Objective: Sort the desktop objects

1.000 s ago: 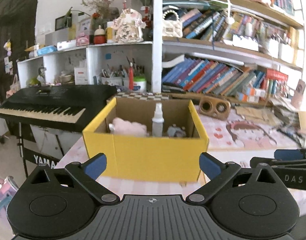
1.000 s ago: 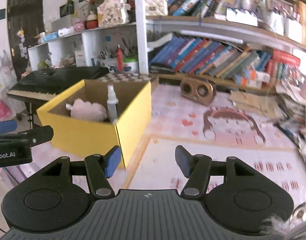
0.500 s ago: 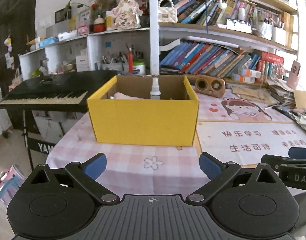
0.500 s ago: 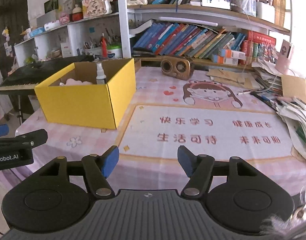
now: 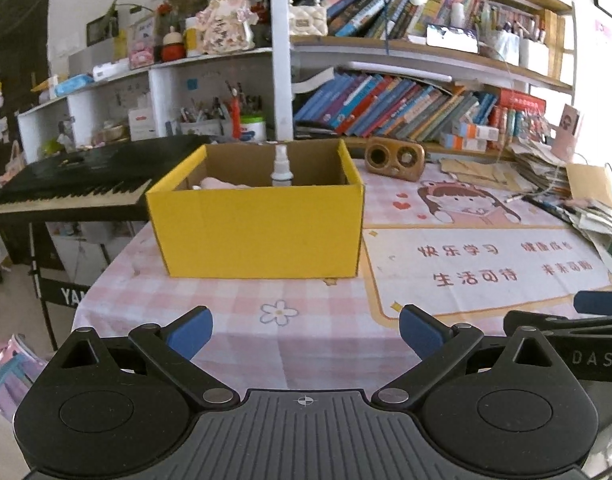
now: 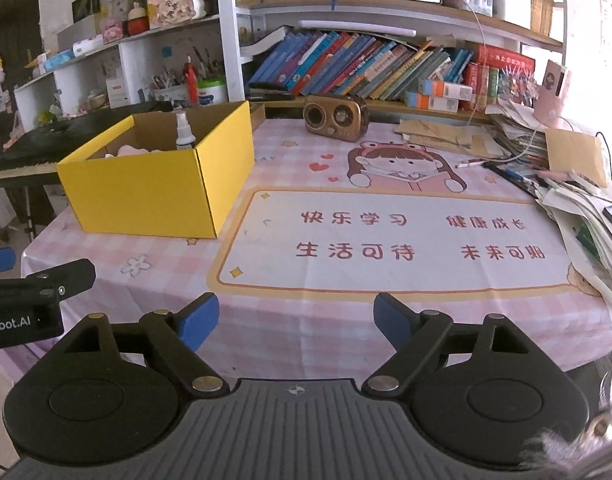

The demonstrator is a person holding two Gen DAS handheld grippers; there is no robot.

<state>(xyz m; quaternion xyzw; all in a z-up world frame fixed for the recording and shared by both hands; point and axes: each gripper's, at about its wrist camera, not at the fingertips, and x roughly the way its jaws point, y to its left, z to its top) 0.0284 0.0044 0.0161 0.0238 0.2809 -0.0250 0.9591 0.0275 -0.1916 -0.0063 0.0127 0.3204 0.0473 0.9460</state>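
Observation:
A yellow cardboard box [image 5: 257,232] stands on the pink checked tablecloth; it also shows at the left in the right wrist view [image 6: 145,192]. Inside it stand a white spray bottle [image 5: 281,168] and a pink fluffy item [image 5: 221,183]. My left gripper [image 5: 303,330] is open and empty, held back from the box near the table's front edge. My right gripper [image 6: 295,318] is open and empty, above the front edge, facing a printed mat [image 6: 406,240]. Each gripper's side shows at the edge of the other's view.
A brown radio [image 6: 336,118] stands at the back by the bookshelf. Stacked papers and pens [image 6: 578,200] crowd the right side. A black keyboard [image 5: 65,192] stands left of the table. Shelves [image 5: 386,100] with books rise behind.
Both grippers have pulled back from the box toward the table's front edge. The box looks smaller and farther. The right gripper's fingers have spread wider.

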